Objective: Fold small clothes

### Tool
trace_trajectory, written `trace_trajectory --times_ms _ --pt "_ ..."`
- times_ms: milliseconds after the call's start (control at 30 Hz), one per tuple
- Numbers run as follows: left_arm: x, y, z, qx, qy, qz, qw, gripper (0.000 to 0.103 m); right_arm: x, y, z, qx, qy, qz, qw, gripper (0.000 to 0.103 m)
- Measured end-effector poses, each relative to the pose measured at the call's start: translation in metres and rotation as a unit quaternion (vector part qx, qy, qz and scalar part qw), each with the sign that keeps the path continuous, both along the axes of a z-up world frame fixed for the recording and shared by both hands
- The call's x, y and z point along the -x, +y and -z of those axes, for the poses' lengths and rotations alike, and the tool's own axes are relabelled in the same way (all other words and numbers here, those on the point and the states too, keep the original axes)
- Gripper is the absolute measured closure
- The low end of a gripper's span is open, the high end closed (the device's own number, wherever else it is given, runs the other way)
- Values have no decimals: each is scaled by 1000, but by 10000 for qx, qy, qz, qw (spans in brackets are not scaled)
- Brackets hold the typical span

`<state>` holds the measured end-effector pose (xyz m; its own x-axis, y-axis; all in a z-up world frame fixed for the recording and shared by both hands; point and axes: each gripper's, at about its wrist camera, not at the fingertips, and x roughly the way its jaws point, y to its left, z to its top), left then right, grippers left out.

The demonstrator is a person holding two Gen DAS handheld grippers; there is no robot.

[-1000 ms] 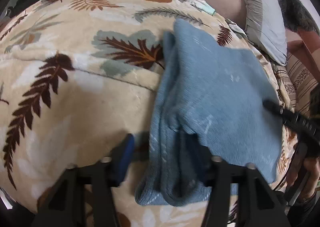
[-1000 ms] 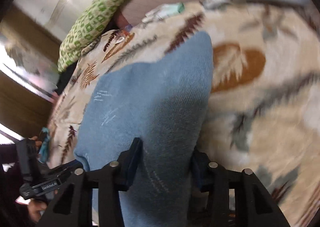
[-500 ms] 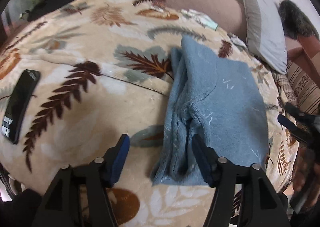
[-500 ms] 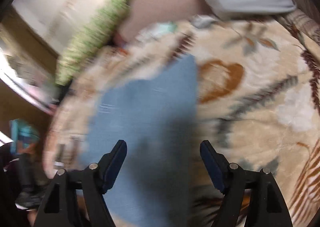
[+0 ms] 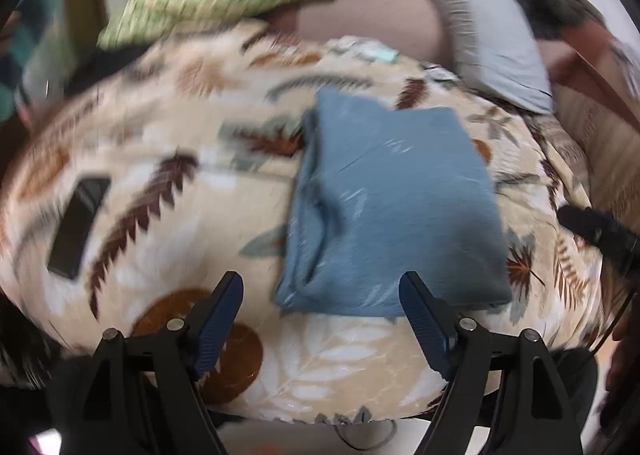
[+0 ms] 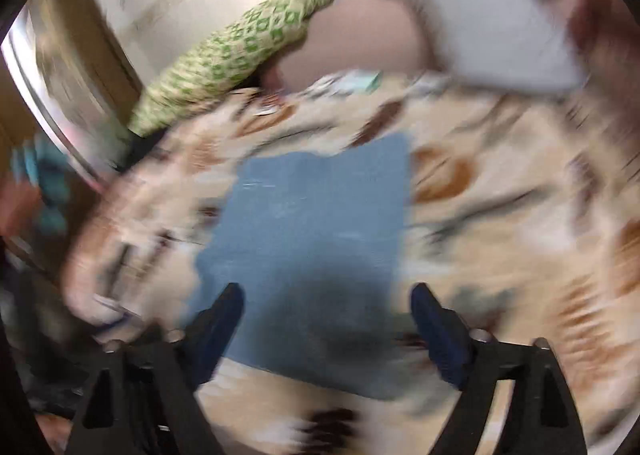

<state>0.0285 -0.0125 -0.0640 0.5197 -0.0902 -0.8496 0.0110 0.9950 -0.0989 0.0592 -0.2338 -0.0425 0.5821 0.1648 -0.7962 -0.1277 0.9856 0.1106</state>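
Claws: left claw [image 5: 321, 309] and right claw [image 6: 327, 313] both spread above one folded blue garment [image 5: 394, 207].

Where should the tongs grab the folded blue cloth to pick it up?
Probably the bunched left edge of the blue cloth, coming from above: its layers stack in thick folds there, giving something to pinch. The rest lies flat on the leaf-print blanket.

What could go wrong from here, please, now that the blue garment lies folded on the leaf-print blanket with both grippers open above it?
1. The folded blue garment shows loose bunched layers along its left edge; on the soft leaf-print blanket they might slump open.
2. Both the left gripper and right gripper have just been opening, with nothing between the jaws; another pass could snag those layers.
3. A dark phone lies on the blanket and could get knocked.
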Motion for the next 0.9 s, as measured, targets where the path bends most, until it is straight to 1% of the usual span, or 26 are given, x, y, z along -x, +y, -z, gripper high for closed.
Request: trace_trajectory --times_ms 33,67,100,133,167,200,267,300,433,600,733,833,900 --pt "5 -8 -9 -103 -148 117 9998 21 10 3 -6 415 -36 39 9991 8" --pt "8 -14 -16 -154 -242 178 9994 17 22 6 -10 853 -59 70 9963 8" --pt "11 -20 -23 -170 -339 213 9991 15 36 7 -13 1116 -80 149 9936 8" --pt "15 -25 -31 -132 -442 269 9986 11 42 7 -16 1200 -75 234 9925 7" --pt "18 -32 -39 -25 -512 400 9979 8 52 3 -19 1207 -80 307 9922 6" --pt "20 -37 -45 61 -534 508 9973 6 59 1 -23 1172 -105 365 9924 5" --pt "25 -44 -54 135 -602 606 9963 5 71 -7 -31 1137 -144 588 9917 5" --pt "26 -46 -56 147 -623 638 9959 5 78 -11 -34 1084 -128 615 9921 5" --pt "31 -52 -62 31 -680 664 9955 5 94 -8 -37 1118 -152 604 9918 5" --pt "37 -56 -66 28 -686 712 9951 5 111 3 -44 1104 -149 442 9928 5" --pt "40 -56 -70 -51 -681 685 9953 4 111 7 -42 1136 -78 434 9925 5" --pt "37 -57 -74 -159 -640 611 9960 1 111 6 -41 1142 -48 443 9925 5" --pt "36 -57 -76 -102 -661 693 9954 1 111 5 -40 1155 -20 468 9922 5"
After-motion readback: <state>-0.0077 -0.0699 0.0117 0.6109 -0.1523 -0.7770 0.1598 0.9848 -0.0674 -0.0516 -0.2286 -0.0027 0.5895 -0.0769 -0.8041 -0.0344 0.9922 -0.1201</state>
